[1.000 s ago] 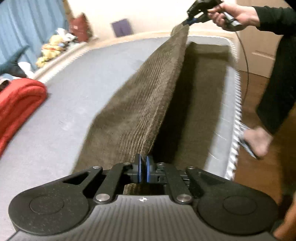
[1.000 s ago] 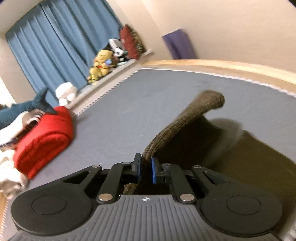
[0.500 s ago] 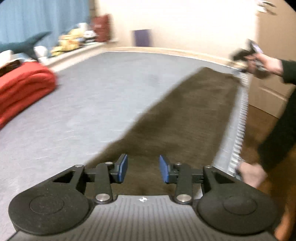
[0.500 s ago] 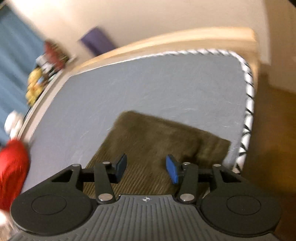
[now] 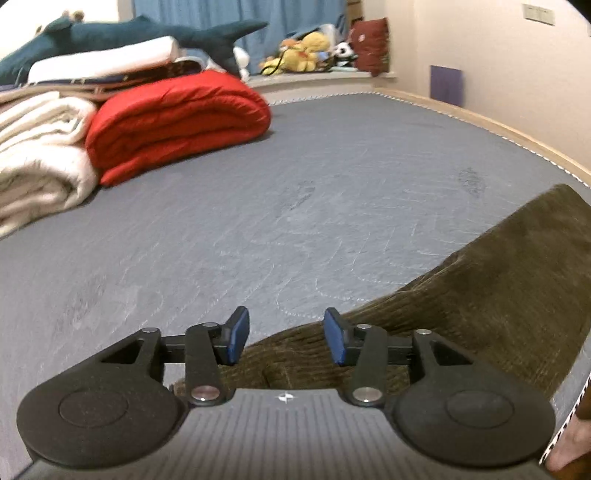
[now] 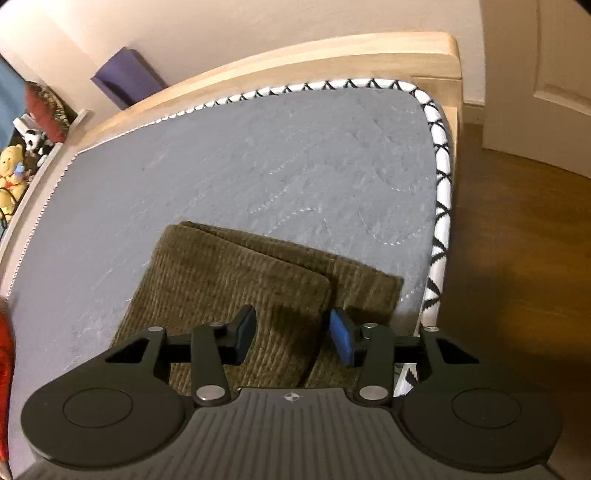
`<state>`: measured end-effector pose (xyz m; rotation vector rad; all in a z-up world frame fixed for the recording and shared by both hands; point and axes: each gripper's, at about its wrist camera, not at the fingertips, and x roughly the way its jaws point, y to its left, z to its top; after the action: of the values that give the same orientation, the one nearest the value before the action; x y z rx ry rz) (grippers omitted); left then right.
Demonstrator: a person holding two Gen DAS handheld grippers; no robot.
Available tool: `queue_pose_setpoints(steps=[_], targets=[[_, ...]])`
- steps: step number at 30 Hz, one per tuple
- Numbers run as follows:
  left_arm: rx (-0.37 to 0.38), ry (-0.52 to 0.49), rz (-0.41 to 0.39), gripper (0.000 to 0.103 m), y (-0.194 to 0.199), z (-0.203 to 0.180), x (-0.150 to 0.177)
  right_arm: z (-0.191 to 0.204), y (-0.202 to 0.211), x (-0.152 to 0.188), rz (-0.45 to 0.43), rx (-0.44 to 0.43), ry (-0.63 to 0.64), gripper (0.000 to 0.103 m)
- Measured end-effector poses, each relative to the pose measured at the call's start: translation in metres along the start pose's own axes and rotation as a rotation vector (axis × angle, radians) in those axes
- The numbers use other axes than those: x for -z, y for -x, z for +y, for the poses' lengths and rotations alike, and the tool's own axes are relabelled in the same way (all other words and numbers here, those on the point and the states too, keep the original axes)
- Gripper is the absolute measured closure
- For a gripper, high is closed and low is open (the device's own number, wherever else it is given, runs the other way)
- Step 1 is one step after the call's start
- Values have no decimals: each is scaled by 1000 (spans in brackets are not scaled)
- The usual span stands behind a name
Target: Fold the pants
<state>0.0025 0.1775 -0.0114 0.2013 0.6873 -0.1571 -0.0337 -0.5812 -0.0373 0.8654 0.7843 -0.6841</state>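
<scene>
**Brown corduroy pants lie along the bed edge, both tools spread and empty**

The olive-brown ribbed corduroy pants (image 5: 491, 291) lie flat on the grey quilted mattress (image 5: 295, 206), close to its white, black-stitched edge (image 6: 441, 206). In the left wrist view their long axis runs from under the tool away to the upper right. In the right wrist view one end shows, with an upper layer (image 6: 236, 291) folded over a lower one (image 6: 365, 284) that sticks out to the right; the short end edge faces the far wooden bed frame (image 6: 295, 61).

The left tool (image 5: 286, 339) has its blue-padded fingers wide apart and grips nothing; it hangs over the near end of the cloth, and whether it touches is unclear. The right tool (image 6: 293, 339) is spread just as wide, also empty, above the folded layers, straddling the upper layer's right edge.

On the left of the bed sit a cream folded blanket (image 5: 40, 158) and a red folded quilt (image 5: 177, 118), with a dark teal plush shark (image 5: 129, 33) behind. No readable writing appears
</scene>
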Motion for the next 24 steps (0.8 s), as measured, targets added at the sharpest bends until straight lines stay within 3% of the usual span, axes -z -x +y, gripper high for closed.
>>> queue_pose_setpoints(steps=[2,8,9,10,12,19,21,24], targets=[[-3,18,18,51,0,1,0,-3,-5,1,21,-25,15,55],[-33,39,58,50,-10,-2,6,6,-14,7,2,13,82,57],[-38,42,60,50,-9,-1,8,7,-14,8,-3,20,88,66],[-43,48,60,50,-9,0,10,8,-13,8,-15,28,98,82],[-54,65,58,50,-8,3,10,11,-9,8,-35,14,119,93],[-48,135,51,50,1,17,7,13,60,-9,-219,-162,102,98],[-40,146,67,50,0,21,8,5,51,-13,-221,-68,121,98],[-56,154,91,50,-1,25,11,-25,11,-12,-43,77,-9,97]])
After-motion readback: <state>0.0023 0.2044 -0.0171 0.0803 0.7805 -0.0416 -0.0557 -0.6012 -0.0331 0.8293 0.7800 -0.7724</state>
